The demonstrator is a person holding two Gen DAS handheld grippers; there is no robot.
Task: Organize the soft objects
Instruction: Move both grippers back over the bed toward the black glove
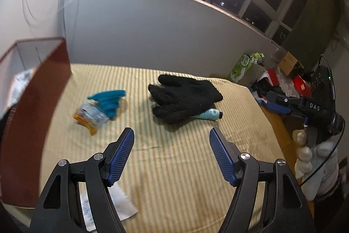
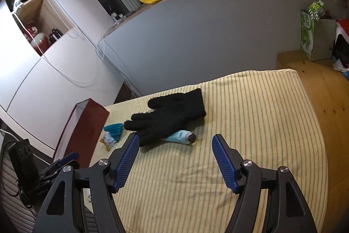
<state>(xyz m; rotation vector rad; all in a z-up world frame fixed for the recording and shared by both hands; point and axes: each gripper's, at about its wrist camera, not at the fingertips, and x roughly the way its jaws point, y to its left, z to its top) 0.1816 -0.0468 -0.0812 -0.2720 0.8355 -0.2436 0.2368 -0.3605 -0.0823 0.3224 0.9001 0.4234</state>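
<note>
Both pairs of fingers, on the left gripper [image 1: 171,139] and right gripper [image 2: 175,145], are standing spread and empty. Ahead of them the black glove [image 1: 185,97] is lying limp and light; its cuff looks easiest to pinch. It is partly hiding a pale tube [image 1: 208,114]. Left of it, the teal piece [image 1: 110,99] and wrapper [image 1: 90,116] are blurring.

fuzzy knit glove [image 1: 185,97] on ribbed cloth [image 1: 196,167]

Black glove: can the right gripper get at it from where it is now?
Probably yes. The right gripper is open and empty, and only bare striped cloth lies between it and the black glove, which lies partly over a light-blue tube.
</note>
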